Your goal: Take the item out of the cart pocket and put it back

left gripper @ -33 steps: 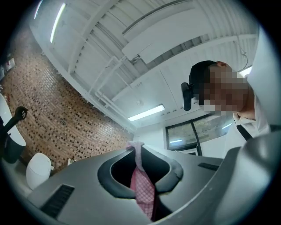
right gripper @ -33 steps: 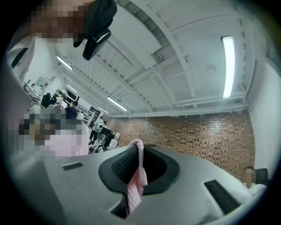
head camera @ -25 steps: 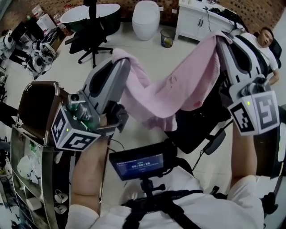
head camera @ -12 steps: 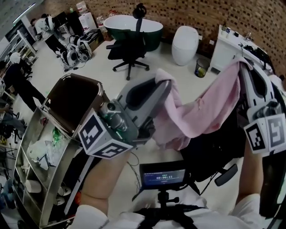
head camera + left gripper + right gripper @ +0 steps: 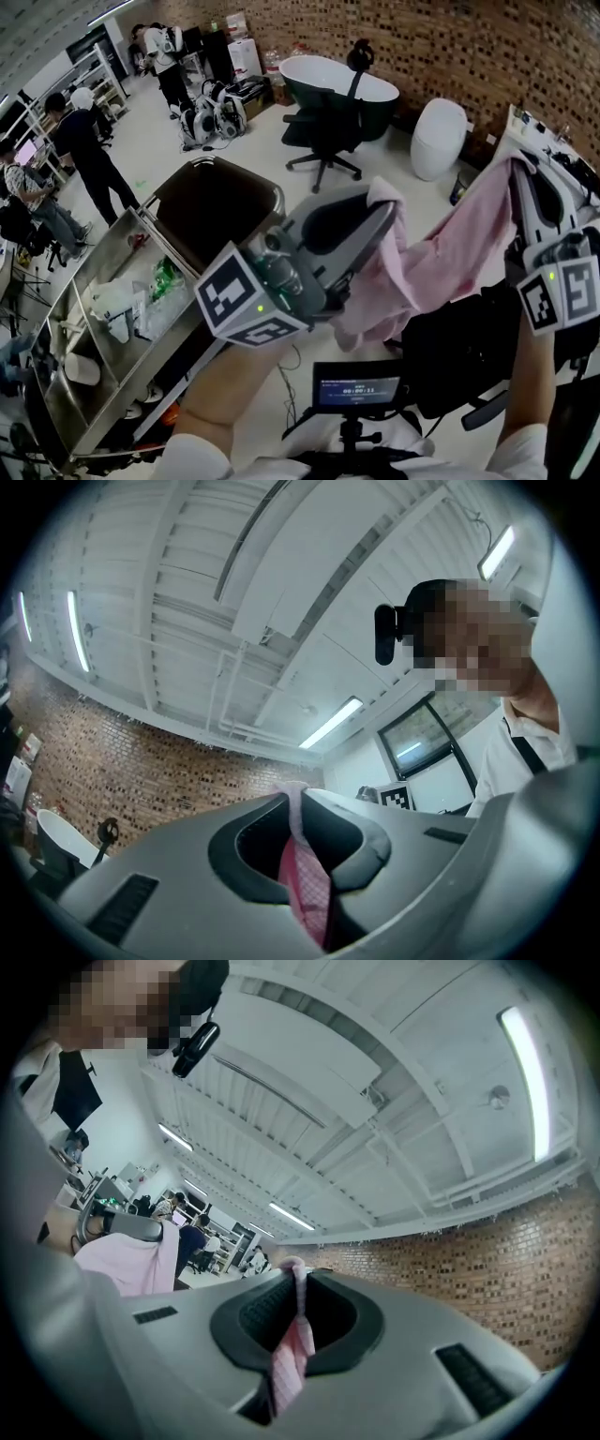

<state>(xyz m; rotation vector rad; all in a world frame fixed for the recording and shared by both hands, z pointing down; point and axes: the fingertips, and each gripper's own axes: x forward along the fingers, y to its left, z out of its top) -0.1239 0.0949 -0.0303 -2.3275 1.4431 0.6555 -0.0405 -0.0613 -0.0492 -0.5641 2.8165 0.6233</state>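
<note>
A pink cloth [image 5: 452, 251] hangs stretched between my two grippers, held up in the air. The left gripper [image 5: 386, 194] is shut on one edge of it, seen pinched between the jaws in the left gripper view [image 5: 305, 883]. The right gripper [image 5: 518, 161] is shut on the other edge [image 5: 291, 1358], higher and to the right. The metal cart [image 5: 112, 253] stands at lower left, and its dark brown pocket [image 5: 214, 202] gapes open just left of the left gripper. In the right gripper view the far end of the cloth [image 5: 131, 1260] shows draped at the left.
An office chair [image 5: 328, 131], a dark bathtub [image 5: 337, 80] and a white toilet [image 5: 441, 136] stand ahead by the brick wall. People [image 5: 84, 159] stand at the far left. The cart's shelves [image 5: 108, 314] hold bags and cups. A small screen [image 5: 356, 384] sits at my chest.
Both grippers have carried the cloth upward and across, still shut on it. The head view has swung left, so the cart and its pocket now lie beside the left gripper.
</note>
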